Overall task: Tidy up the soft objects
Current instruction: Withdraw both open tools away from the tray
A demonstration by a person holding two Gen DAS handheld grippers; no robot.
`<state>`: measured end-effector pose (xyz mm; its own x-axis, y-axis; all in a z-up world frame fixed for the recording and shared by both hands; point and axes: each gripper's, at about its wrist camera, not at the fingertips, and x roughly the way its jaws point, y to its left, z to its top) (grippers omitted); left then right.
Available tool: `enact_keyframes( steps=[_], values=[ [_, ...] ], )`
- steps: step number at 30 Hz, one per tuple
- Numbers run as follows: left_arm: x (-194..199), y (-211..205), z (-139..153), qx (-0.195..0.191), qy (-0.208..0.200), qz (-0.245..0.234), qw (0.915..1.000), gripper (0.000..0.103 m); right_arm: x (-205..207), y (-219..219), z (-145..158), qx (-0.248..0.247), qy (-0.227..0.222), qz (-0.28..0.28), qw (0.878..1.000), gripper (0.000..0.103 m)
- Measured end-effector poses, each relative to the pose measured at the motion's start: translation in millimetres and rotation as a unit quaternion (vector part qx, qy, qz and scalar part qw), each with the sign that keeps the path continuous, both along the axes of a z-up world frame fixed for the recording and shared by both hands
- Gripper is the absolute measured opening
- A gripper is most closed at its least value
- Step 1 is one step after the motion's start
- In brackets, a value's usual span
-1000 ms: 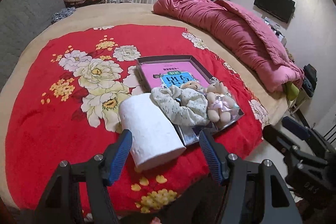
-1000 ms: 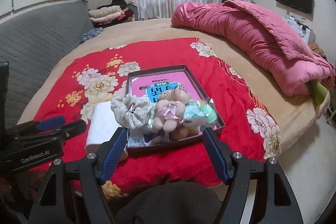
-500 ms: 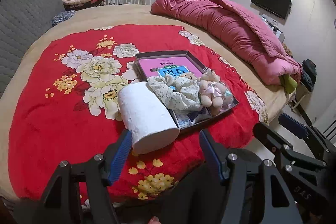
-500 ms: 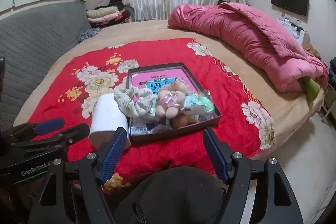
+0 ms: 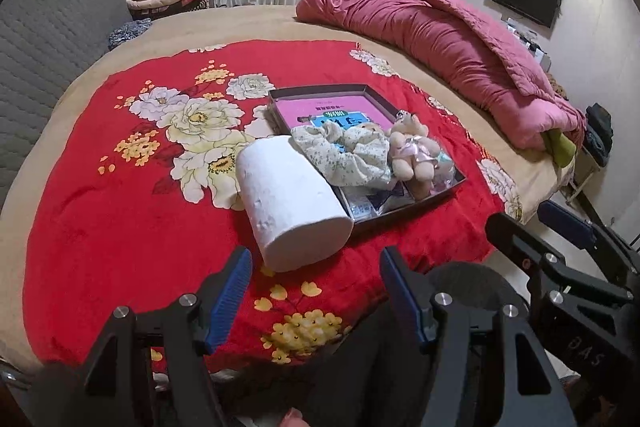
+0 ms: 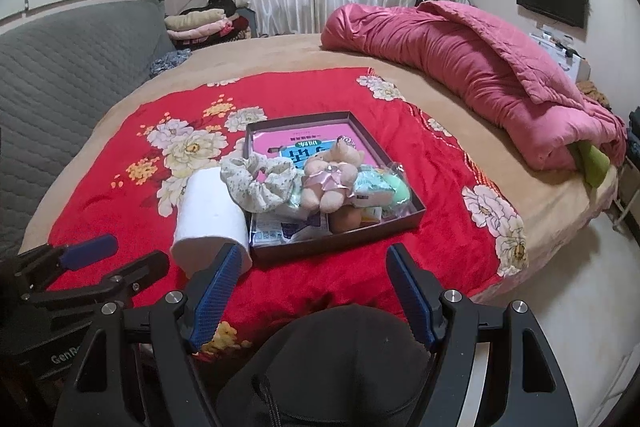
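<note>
i have both grippers held back off the near edge of the bed, each with its fingers spread wide and nothing between them. the left gripper (image 5: 316, 287) points at the paper roll (image 5: 290, 201), which lies on its side on the red flowered blanket (image 5: 120, 219), touching the left wall of the tray (image 5: 430, 201). the right gripper (image 6: 316, 287) faces the tray's near wall. inside the tray sit the floral scrunchie (image 5: 348, 155), draped over the left rim, the teddy bear (image 6: 330, 183), and some packets with a green pouch (image 6: 384, 189), all on top of a pink book (image 5: 332, 107).

i judge the roll is the 1 soft thing left outside, so that is the step. i'd bring the left gripper forward and low, straddle the roll across its round body near the middle, and close gently, since it will squash and could slip if pinched at the end. then lift it clear of the tray wall before swinging over, and set it in the open far half so it doesn't knock the bear.
</note>
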<state>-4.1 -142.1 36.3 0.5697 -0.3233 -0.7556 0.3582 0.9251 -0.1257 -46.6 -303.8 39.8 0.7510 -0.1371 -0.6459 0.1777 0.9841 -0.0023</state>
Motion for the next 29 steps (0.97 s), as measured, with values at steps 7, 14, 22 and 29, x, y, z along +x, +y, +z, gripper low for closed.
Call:
enact_keyframes(
  steps=[7, 14, 22, 29],
  values=[
    [-2.2, -1.5, -0.7, 0.001, -0.005, 0.003, 1.0, 0.066, 1.3, 1.5, -3.9, -0.005, 0.001, 0.002, 1.0, 0.076],
    [-1.4, 0.4, -1.3, 0.008, -0.006, 0.013, 0.9999, 0.066, 0.1, -1.4, -6.2, 0.002, 0.008, -0.003, 1.0, 0.076],
    [-1.9, 2.2, -5.0, 0.027, -0.003, 0.021, 0.9994, 0.066, 2.9, -3.0, -9.9, 0.006, 0.018, 0.0, 1.0, 0.076],
    [1.0, 5.2, -13.1, 0.019, 0.017, 0.015, 0.9996, 0.066, 5.1, -5.4, -11.8, 0.013, 0.019, 0.0, 1.0, 0.076]
  ],
)
